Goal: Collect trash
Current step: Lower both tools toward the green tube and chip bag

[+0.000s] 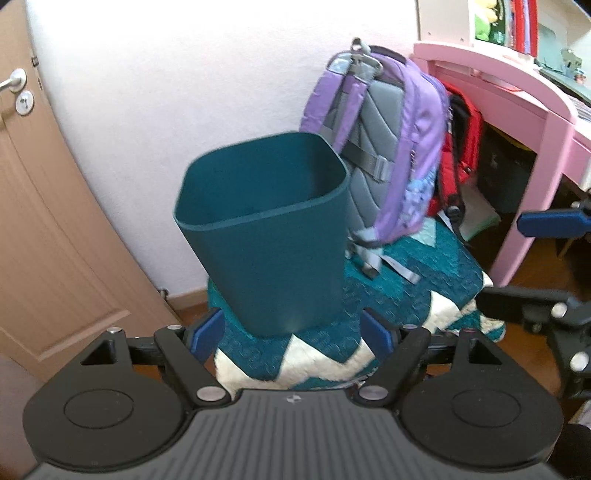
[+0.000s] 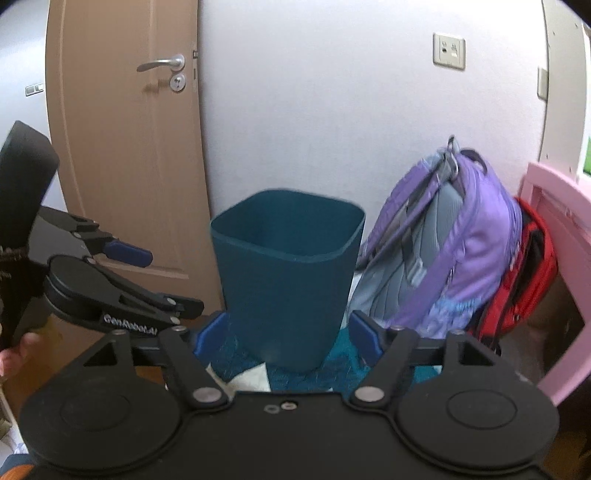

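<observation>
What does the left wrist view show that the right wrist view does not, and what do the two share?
Only the left wrist view shows the pink desk's top with the shelf of books and toys above it, and the right gripper at the frame's right edge.

Only the right wrist view shows the wall socket, the left gripper seen from the side, and a bit of the hand holding it.

Both show the teal bin standing on the teal and white quilt, the purple backpack, the red bag behind it, and the brown door.
</observation>
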The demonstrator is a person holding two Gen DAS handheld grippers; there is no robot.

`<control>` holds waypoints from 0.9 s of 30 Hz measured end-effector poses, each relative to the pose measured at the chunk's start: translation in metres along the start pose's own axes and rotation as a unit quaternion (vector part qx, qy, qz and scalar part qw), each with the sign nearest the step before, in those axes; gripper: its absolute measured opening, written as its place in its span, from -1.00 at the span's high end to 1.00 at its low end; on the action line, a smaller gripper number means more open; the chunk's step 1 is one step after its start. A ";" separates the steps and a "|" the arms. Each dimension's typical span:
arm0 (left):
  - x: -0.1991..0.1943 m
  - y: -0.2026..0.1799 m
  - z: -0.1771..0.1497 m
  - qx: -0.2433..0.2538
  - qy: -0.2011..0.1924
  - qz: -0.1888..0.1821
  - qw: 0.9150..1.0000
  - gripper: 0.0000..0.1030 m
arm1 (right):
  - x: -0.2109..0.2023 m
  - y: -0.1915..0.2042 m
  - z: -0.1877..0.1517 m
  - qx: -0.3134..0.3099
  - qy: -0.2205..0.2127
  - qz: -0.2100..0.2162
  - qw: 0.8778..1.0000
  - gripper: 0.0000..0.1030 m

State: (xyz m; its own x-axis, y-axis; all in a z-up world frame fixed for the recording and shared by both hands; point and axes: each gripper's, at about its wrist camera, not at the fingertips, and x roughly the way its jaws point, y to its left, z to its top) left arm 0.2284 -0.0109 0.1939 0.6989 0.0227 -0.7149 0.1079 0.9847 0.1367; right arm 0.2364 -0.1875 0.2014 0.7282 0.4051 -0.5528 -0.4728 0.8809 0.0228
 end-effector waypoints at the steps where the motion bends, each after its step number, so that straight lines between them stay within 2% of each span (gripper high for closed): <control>1: -0.001 -0.003 -0.006 -0.002 0.001 -0.002 1.000 -0.55 | -0.002 0.001 -0.007 0.002 0.002 -0.001 1.000 -0.52; 6: 0.005 -0.015 -0.035 -0.014 0.003 -0.016 1.000 -0.56 | 0.000 -0.002 -0.046 0.025 0.018 -0.005 1.000 -0.74; 12: 0.031 -0.027 -0.073 -0.017 0.018 -0.031 0.999 -0.61 | 0.020 -0.011 -0.098 0.053 0.047 -0.013 0.997 -0.89; 18: 0.086 -0.034 -0.113 -0.011 0.053 -0.056 0.997 -0.62 | 0.057 -0.021 -0.152 0.073 0.081 -0.017 0.994 -0.96; 20: 0.109 -0.036 -0.126 -0.009 0.070 -0.075 0.995 -0.65 | 0.075 -0.025 -0.172 0.082 0.096 -0.021 0.992 -0.96; 24: 0.154 -0.042 -0.153 0.012 0.100 -0.093 0.991 -0.95 | 0.116 -0.036 -0.208 0.100 0.133 -0.023 0.986 -0.96; 27: 0.189 -0.047 -0.172 0.043 0.122 -0.097 0.987 -0.95 | 0.146 -0.045 -0.232 0.112 0.159 -0.027 0.981 -0.96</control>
State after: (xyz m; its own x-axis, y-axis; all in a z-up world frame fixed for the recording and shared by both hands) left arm 0.2340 -0.0229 -0.0656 0.4699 -0.1144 -0.8753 0.2898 0.9566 0.0306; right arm 0.2489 -0.2245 -0.0741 0.5409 0.2913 -0.7890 -0.2908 0.9450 0.1496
